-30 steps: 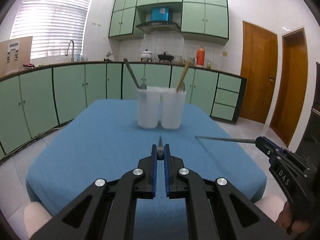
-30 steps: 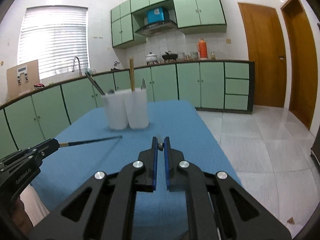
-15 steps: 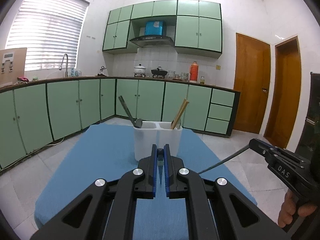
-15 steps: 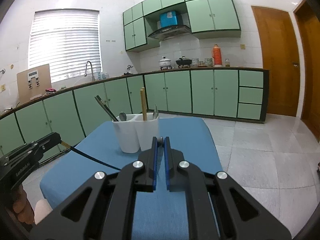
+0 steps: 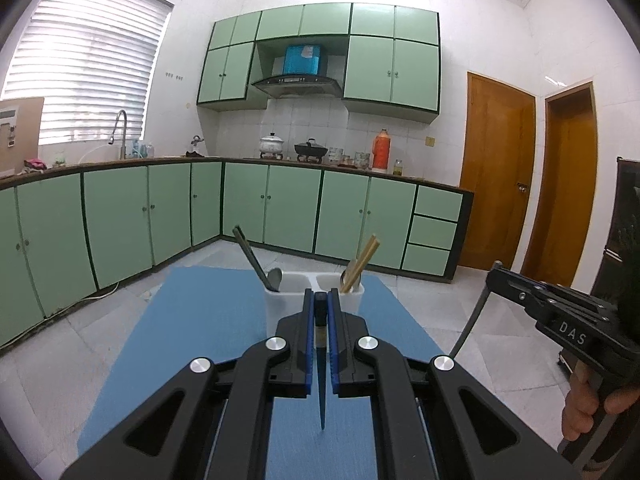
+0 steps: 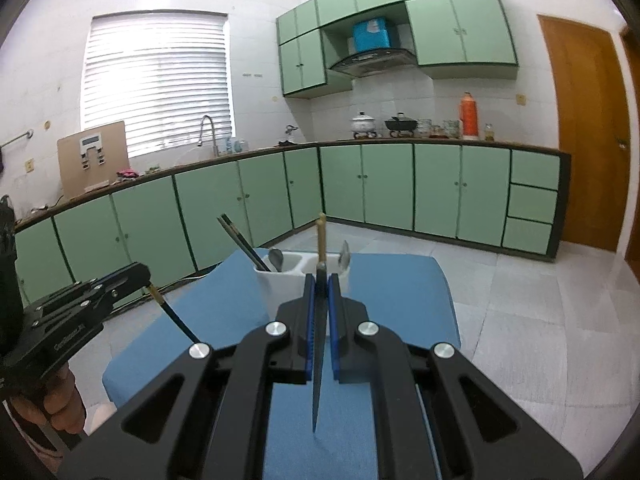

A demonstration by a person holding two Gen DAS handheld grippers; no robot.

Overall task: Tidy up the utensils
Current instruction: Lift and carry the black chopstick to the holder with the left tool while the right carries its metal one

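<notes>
We are mid-step: each claw is pinched tight on one dark chopstick, both up above the desk (image 5: 192, 320), not yet in the cups. The left claw (image 5: 321, 312) holds its stick (image 5: 321, 392) near the top end, tip hanging down. The right claw (image 6: 321, 284) does the same w/ its stick (image 6: 317, 372). In the left view the right claw sits at 3 o'clock, its stick slanting down to 5.

The white cups (image 5: 296, 300) stand side by side, touching, at the far end of the desk, 12 o'clock from both claws. The left cup has dark sticks & a spoon (image 5: 274, 278); the right cup has wood sticks (image 5: 362, 262) & a spoon too.

Next, we think: carry the sticks fwd over the left cup, where the dark ones are, tips down, then let go. Both sticks must clear the rim & the handles poking up, esp. the ones leaning to 11.

Room: lots of open air above the desk. The cups are near the far edge, so a bump could push them off. The two claws are near each other, so we go one at a time.
</notes>
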